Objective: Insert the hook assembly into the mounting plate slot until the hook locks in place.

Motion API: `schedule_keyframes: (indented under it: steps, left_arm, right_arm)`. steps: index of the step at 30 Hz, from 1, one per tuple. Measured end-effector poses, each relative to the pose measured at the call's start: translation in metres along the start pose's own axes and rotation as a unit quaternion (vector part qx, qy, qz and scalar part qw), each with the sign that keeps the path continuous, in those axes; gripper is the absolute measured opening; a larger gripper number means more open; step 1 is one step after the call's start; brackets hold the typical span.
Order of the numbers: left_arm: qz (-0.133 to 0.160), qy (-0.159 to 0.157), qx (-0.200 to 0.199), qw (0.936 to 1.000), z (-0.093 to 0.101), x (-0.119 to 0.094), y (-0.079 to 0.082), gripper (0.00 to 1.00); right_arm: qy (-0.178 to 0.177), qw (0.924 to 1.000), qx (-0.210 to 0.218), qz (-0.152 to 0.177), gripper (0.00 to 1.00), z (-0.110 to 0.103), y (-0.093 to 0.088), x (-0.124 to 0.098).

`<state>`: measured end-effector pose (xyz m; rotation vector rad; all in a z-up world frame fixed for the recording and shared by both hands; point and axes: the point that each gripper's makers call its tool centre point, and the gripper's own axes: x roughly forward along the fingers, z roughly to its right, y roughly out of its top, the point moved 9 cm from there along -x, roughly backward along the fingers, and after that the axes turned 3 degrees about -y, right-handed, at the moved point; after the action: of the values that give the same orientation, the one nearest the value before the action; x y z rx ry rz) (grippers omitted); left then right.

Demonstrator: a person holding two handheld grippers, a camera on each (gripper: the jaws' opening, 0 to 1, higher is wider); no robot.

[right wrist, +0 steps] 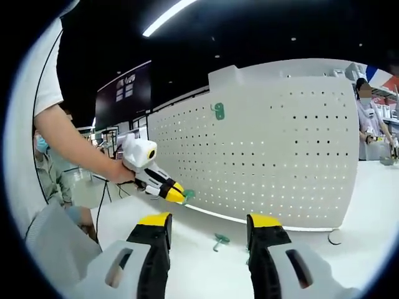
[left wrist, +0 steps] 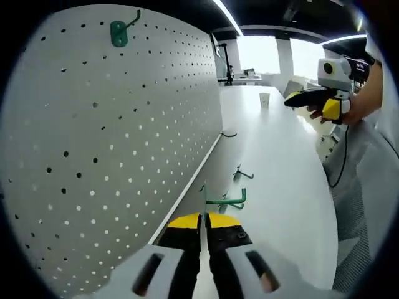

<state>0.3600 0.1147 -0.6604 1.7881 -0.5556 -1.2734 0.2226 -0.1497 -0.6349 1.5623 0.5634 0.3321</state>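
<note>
Green hook (left wrist: 225,200) sits at the tips of the left gripper (left wrist: 204,223), its flat plate end pinched between the yellow-tipped jaws, which are closed on it so that no gap shows between them, while its bent wire arm reaches out to the right just above the white table (left wrist: 280,162). In the right gripper view the same left gripper (right wrist: 176,192) comes in from the left, held in a person's hand (right wrist: 116,170), with a bit of green showing at its yellow tips, low and close in front of the white pegboard (right wrist: 280,156). The pegboard (left wrist: 106,143) stands upright along the table's edge and rises to the left of the left gripper, so the held hook is near the board's foot but apart from its holes. A second green hook (left wrist: 120,31) is already mounted high on the pegboard, its plate flat against the panel and its arm sticking outward; in the right gripper view it appears as a small green piece (right wrist: 217,111) near the board's upper edge. Another green hook (left wrist: 240,175) lies loose on the table just beyond the held one, and a dark wire hook (left wrist: 228,134) lies farther along beside the board's base. The right gripper (right wrist: 209,240) hovers over the table with its jaws spread wide and nothing between them; a loose green hook (right wrist: 219,239) lies on the table (right wrist: 187,274) beyond the gap. In the left gripper view the right gripper (left wrist: 292,99) is held up at the far right, well apart from the hooks.
</note>
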Motion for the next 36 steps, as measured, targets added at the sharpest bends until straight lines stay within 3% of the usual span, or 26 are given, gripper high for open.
schedule_keyframes:
  steps: [14,24,36]
  left_arm:
    - [0.066,0.035,-0.031,0.9967,0.008,-0.016,0.02,0.03]
    - [0.108,0.038,-0.038,0.9927,0.018,-0.022,0.037,0.03]
    - [0.172,0.047,-0.06,0.982,0.031,-0.038,0.057,0.03]
  right_arm:
    - [0.01,0.9998,0.015,0.005,0.46,-0.007,0.003,0.001]
    - [0.01,0.9997,0.02,0.008,0.46,-0.008,0.005,0.001]
    - [0.007,0.9995,0.029,0.013,0.46,-0.009,0.006,0.002]
